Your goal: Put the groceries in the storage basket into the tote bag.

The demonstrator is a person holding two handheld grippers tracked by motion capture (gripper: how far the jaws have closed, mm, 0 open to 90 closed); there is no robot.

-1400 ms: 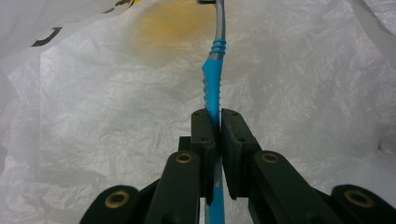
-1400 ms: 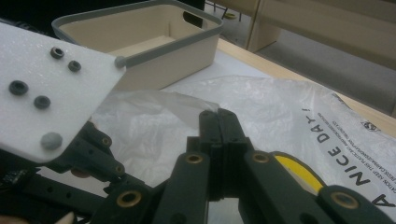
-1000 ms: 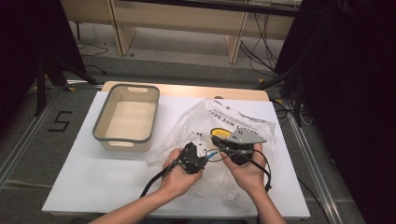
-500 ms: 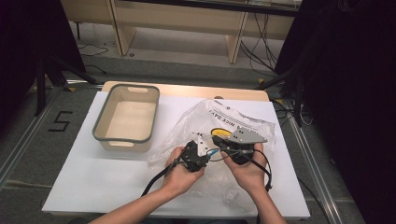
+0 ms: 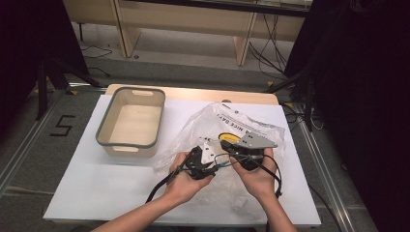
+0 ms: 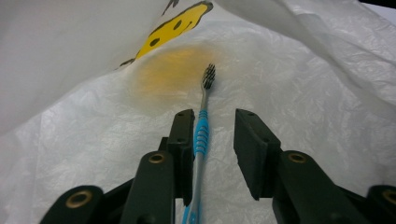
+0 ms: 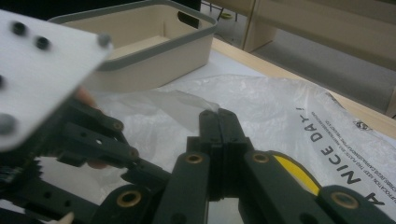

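With the toothbrush (image 6: 203,135) lying inside the plastic bag (image 5: 251,125) at the counter's (image 5: 87,183) four o'clock, the left tool (image 6: 214,140), jaws just opening, releases it, right tool (image 7: 218,135) pinching the bag; withdrawing comes next.

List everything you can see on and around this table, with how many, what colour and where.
Plastic bag: one, white and see-through with a yellow smiley and black lettering, right half of the table.
Toothbrush: one, blue and grey with dark bristles, inside the bag, between the left jaws.
Bin: one, beige with a grey rim, left of the bag, nothing in it.
Table: one, white top.
Left hand-held gripper: one, black, jaws just opening, toothbrush loose between them.
Right hand-held gripper: one, black, shut on the bag's edge.
Hands: two, bottom centre.
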